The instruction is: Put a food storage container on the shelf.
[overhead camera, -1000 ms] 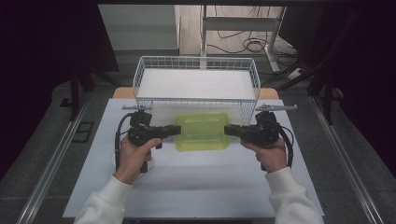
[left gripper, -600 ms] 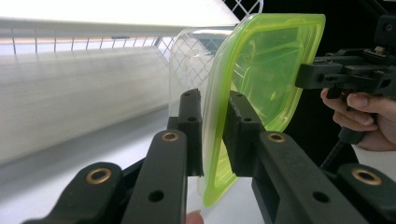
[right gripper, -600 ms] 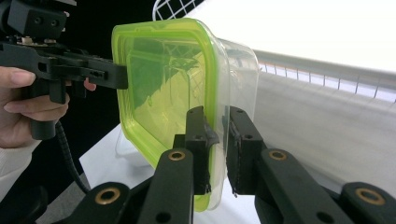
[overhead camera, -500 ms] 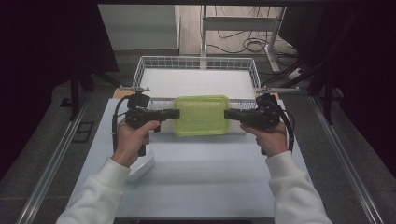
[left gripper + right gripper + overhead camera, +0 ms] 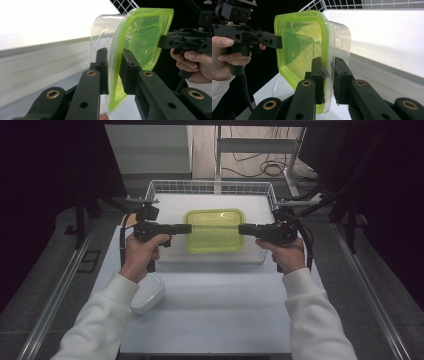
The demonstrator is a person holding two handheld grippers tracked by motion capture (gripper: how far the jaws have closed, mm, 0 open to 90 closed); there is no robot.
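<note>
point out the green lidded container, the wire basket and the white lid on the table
green lidded container [image 5: 214, 230], high view, middle of its green lid
wire basket [image 5: 210, 185], high view, far rim
white lid [image 5: 148, 294], high view, its top face

clear container [image 5: 215, 231] with green lid, held level above the white wire basket [image 5: 210, 187].

I see container [image 5: 340, 35] clear glossy plastic, lid [image 5: 214, 229] translucent green plastic; gripper jaws matt black plastic, brass rivets; basket [image 5: 210, 187] white wire.
</note>
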